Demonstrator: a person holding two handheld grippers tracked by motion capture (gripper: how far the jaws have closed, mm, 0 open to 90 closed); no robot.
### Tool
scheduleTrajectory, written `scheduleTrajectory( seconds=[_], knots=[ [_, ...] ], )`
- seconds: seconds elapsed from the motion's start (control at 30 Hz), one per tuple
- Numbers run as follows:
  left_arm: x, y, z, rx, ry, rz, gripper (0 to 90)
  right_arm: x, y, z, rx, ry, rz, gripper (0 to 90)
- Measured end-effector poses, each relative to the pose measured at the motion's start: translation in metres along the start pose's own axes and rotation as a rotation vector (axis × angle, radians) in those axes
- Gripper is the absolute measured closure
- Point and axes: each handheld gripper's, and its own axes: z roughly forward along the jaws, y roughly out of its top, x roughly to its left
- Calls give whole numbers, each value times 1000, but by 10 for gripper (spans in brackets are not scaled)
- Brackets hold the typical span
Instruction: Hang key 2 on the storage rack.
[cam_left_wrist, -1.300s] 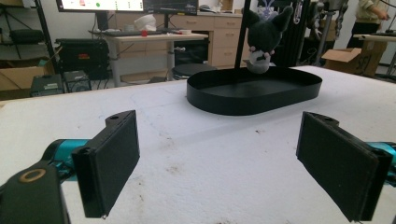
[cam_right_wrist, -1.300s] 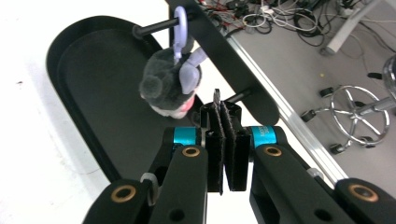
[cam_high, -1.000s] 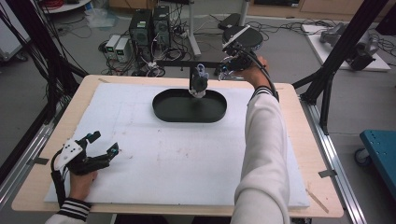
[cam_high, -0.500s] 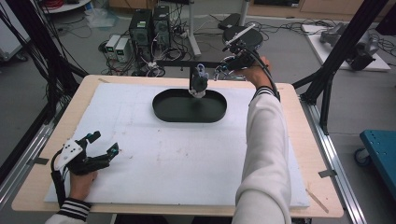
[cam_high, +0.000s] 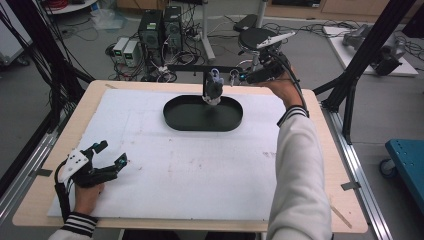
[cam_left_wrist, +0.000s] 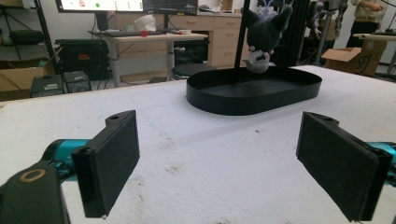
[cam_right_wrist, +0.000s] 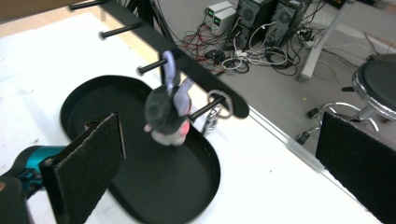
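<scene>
In the high view the left gripper (cam_high: 111, 154) rests low on the white counter (cam_high: 200, 170) near its left front corner, with the jaws spread and nothing between them. Its own view adds that both black pads (cam_left_wrist: 112, 158) lie just above the counter and look toward the black oval tray (cam_left_wrist: 254, 91).

The tray (cam_high: 202, 116) sits at the far middle of the counter. A small dark plush toy (cam_high: 213, 90) hangs over its far edge from a peg of a black bar (cam_high: 200, 67).

The right gripper view shows the toy's (cam_right_wrist: 168, 112) purple strap looped on one peg, and a metal ring (cam_right_wrist: 219, 103) on the next peg.

The right gripper (cam_high: 240, 77), just right of the toy, has just been opening its jaws; they stand wide and empty.
</scene>
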Motion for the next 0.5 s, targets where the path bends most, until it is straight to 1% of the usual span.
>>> scheduleTrajectory(
  seconds=[0.03,0.07,0.1,0.13,0.17,0.23,0.27,0.33,0.4,0.43,0.5],
  knots=[
    [0,0,0,-1,0,0,137,7,-2,-12,-9,-3,-13,5],
    [0,0,0,0,0,1,137,7,-2,-12,-9,-3,-13,5],
    [0,0,0,0,0,-1,137,16,-6,-27,-80,11,-9,5],
    [0,0,0,1,0,-1,137,16,-6,-27,-80,11,-9,5],
    [0,0,0,1,0,0,136,19,-9,-34,-102,17,-8,5],
    [0,0,0,-1,0,1,137,25,-16,-48,-149,18,-22,6],
    [0,0,0,1,0,-1,137,30,-21,-55,-167,20,-17,6],
    [0,0,0,-3,2,-6,137,38,-32,-68,-219,20,-45,6],
    [0,0,0,1,0,-1,136,47,-45,-80,-266,29,-56,6],
    [0,0,0,1,-1,1,136,53,-53,-87,-279,41,-46,6],
    [0,0,0,1,1,-1,137,61,-68,-95,-320,43,-54,6]
  ],
)
